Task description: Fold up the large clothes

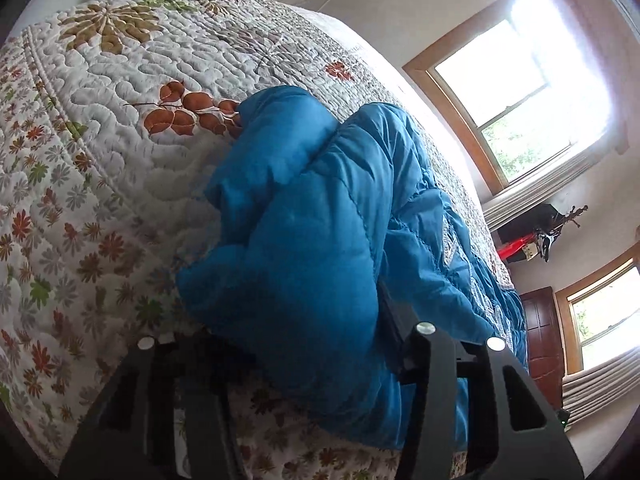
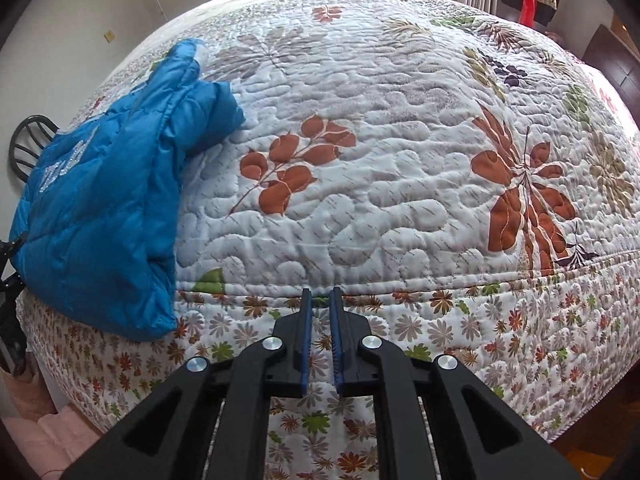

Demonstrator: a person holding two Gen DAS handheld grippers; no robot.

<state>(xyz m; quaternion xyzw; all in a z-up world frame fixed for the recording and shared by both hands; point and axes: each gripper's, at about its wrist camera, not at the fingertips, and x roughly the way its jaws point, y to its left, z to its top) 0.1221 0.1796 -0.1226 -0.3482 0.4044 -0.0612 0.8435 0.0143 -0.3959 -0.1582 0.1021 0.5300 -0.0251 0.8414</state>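
A blue puffer jacket [image 1: 304, 216] lies bunched on a quilted floral bedspread [image 1: 120, 152]. In the left wrist view it fills the middle and drapes over my left gripper [image 1: 320, 344], whose fingertips are hidden under the fabric; the jaws seem closed on it. In the right wrist view the jacket [image 2: 108, 200] lies at the bed's left front edge, with a sleeve pointing back. My right gripper [image 2: 322, 300] is empty, its blue-padded jaws nearly closed with a narrow gap, over the bed's front edge, well right of the jacket.
The bedspread [image 2: 400, 160] covers the whole bed. Windows with curtains [image 1: 532, 92] and a dark wooden door [image 1: 540, 328] are on the far side. A dark chair back [image 2: 28, 140] stands left of the bed. A pink rug [image 2: 36, 440] lies on the floor.
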